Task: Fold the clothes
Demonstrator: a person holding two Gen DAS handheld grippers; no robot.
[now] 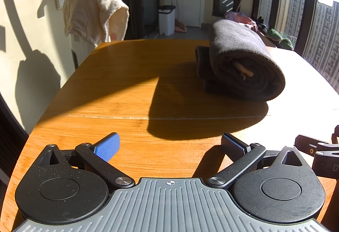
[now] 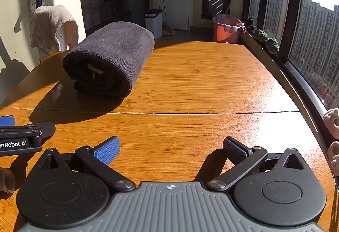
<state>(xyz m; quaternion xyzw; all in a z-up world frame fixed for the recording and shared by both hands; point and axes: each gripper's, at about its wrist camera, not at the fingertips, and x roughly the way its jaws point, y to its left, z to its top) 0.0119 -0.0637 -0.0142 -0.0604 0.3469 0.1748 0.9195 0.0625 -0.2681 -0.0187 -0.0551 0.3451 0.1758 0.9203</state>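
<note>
Garment (image 1: 243,60), dark grey, sits folded into a roll mid-bench (image 1: 127,83), apparently finished; left hand-held gripper (image 1: 169,147) and right hand-held gripper (image 2: 170,148) rest well short, jaws wide, empty.

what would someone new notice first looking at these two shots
A dark grey folded garment, bundled into a thick roll, lies alone on the sunlit wooden table, throwing a long shadow toward the cameras. Both the left gripper and the right gripper sit open and empty at the near edge, well short of it.
</note>
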